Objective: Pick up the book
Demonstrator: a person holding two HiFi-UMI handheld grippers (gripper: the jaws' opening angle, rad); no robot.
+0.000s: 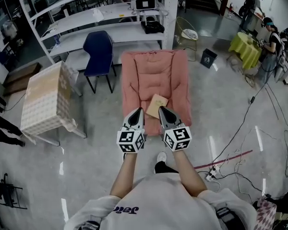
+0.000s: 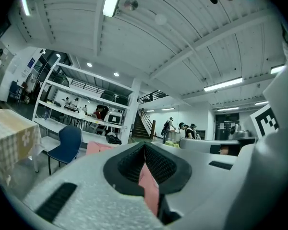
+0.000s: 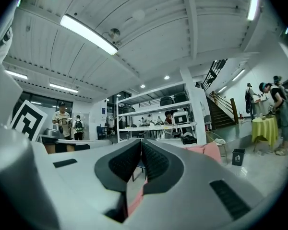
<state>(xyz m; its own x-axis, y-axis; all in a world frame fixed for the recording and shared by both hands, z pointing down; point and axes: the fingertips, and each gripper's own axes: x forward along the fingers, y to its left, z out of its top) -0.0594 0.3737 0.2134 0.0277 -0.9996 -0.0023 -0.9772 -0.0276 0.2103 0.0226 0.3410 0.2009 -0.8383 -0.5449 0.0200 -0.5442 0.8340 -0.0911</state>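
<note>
A tan book [image 1: 157,105] lies on the seat of a pink padded lounge chair [image 1: 146,75] in the head view. My left gripper [image 1: 138,112] and right gripper [image 1: 162,110] hover side by side just short of the chair's near edge, both shut and empty. The book sits between and just beyond their tips. In the left gripper view the black pads [image 2: 152,163] meet, with pink chair fabric showing below them. The right gripper [image 3: 141,152] likewise shows its jaws closed together, pointing level toward the shelves.
A blue chair [image 1: 99,51] and a table with a checked cloth [image 1: 44,98] stand to the left. White shelving [image 1: 105,18] runs behind the lounge chair. Cables and a power strip [image 1: 212,172] lie on the floor at the right. People stand by a yellow-green table [image 1: 246,47] far right.
</note>
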